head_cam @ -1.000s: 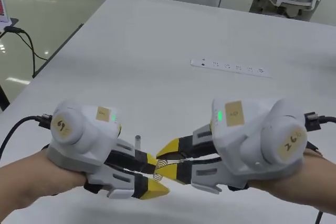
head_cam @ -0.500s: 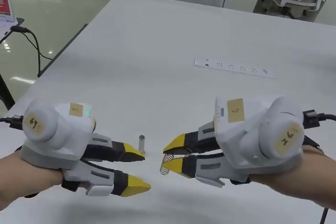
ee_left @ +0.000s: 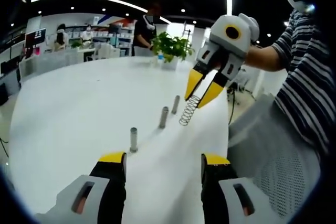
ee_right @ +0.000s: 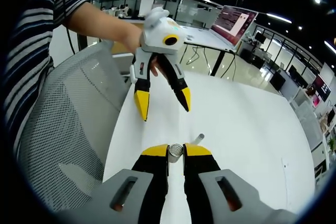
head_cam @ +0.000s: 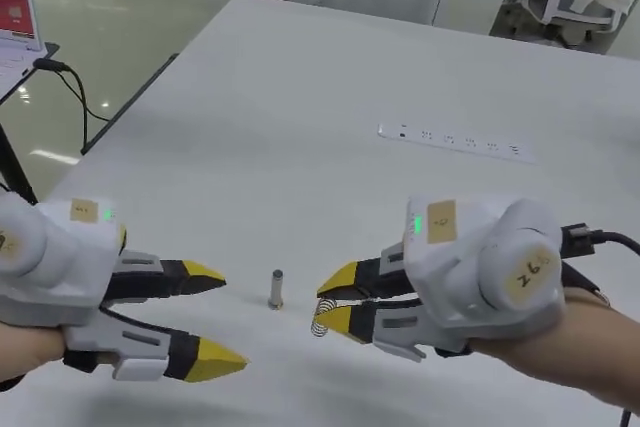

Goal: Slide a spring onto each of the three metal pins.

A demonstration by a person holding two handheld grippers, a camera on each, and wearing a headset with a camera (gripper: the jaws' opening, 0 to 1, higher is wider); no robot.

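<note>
A small coiled steel spring (head_cam: pixel 320 319) is being pinched by the right gripper (head_cam: pixel 335 297) near a short grey metal pin (head_cam: pixel 276 288), awaiting alignment above it, the left gripper (head_cam: pixel 222 315) being held spread.

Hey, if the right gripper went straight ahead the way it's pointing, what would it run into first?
Most likely the metal pin, which stands just ahead of the spring clamped in the right gripper. Depth is unclear, so it might pass narrowly beside it.
</note>
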